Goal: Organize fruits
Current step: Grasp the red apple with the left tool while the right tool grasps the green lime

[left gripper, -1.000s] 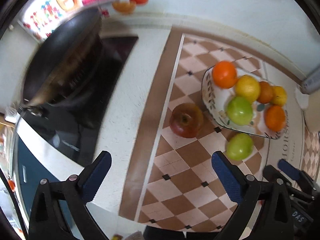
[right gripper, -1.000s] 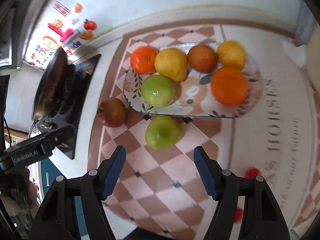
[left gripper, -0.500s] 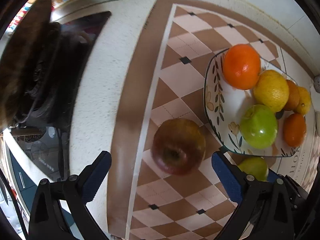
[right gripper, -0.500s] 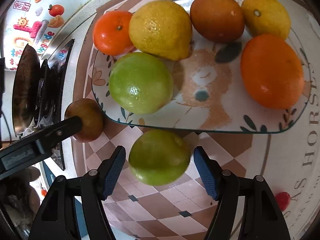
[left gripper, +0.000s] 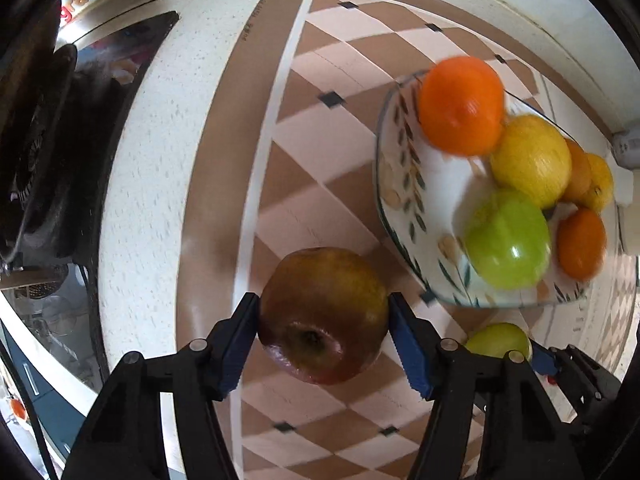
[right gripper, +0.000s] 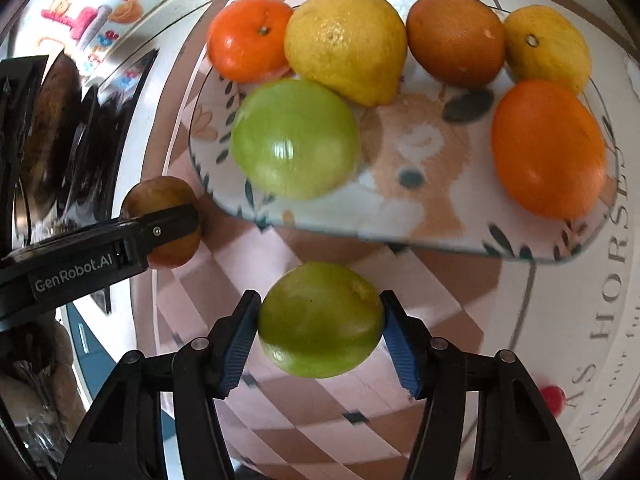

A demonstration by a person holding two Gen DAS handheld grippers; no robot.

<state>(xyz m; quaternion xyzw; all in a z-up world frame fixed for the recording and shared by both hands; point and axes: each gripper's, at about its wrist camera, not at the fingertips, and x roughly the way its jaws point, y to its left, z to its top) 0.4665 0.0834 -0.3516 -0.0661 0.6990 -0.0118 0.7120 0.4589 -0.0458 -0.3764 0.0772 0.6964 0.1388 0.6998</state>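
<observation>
My left gripper is shut on a red-brown apple over the checked mat, just left of the fruit plate. My right gripper is shut on a green apple in front of the plate. The plate holds another green apple, a large lemon, a small lemon and three oranges. The left gripper with its apple also shows in the right wrist view. The held green apple shows in the left wrist view.
A black stove with a dark pan stands to the left on the white counter. A checked brown mat lies under the plate. A wall with colourful stickers runs behind.
Both grippers have moved forward and down and closed: the left onto the red-brown apple, the right onto the loose green apple.
</observation>
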